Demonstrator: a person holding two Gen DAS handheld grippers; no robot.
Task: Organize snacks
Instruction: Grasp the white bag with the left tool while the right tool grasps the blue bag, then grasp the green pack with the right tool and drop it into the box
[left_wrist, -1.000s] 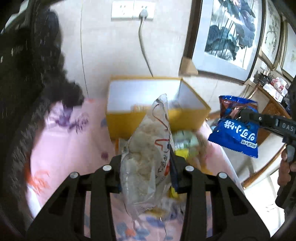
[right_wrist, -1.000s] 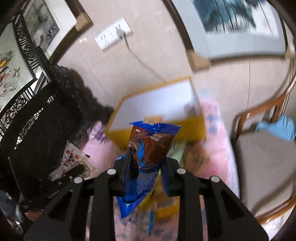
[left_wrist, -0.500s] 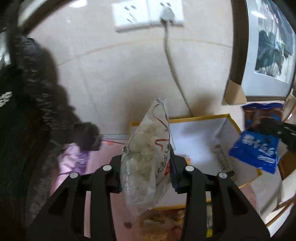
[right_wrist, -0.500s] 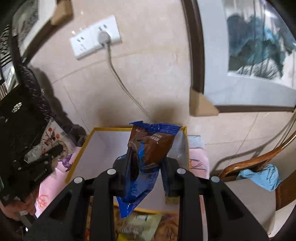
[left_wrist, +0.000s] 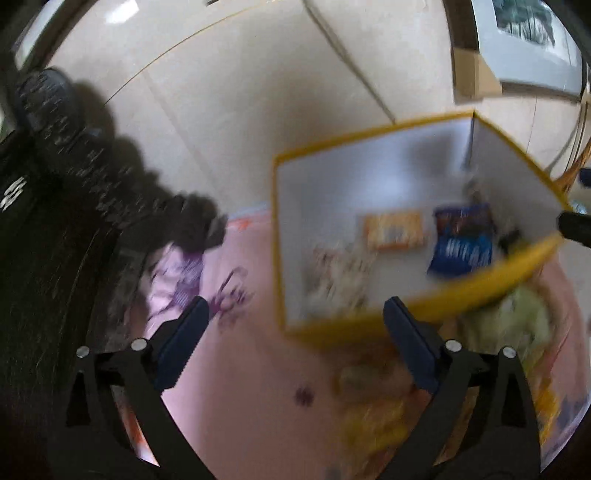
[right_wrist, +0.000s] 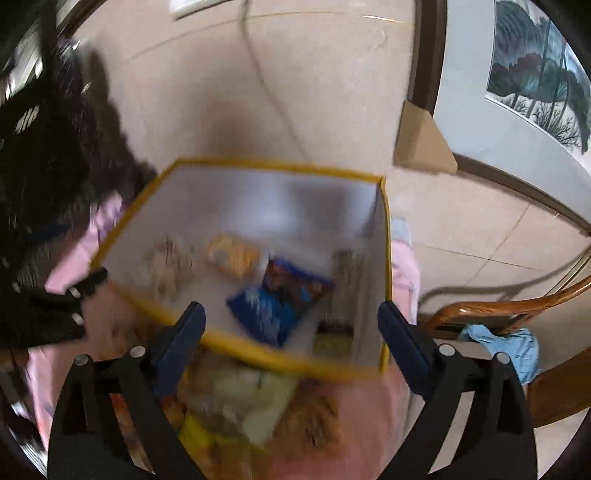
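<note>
Both the left gripper (left_wrist: 295, 345) and right gripper (right_wrist: 291, 341) are opening wide and empty over the box (right_wrist: 243, 356), the blue bag (right_wrist: 277, 299) lying inside, so the next reach should be for the loose snacks (right_wrist: 240, 398) by its near edge.

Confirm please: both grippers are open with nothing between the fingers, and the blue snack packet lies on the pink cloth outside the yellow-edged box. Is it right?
One detail is wrong. The blue snack packet lies inside the yellow-edged cardboard box, on its white floor, not on the pink cloth; the right wrist view shows it. The left gripper and right gripper are opening, nothing between their fingers.
</note>
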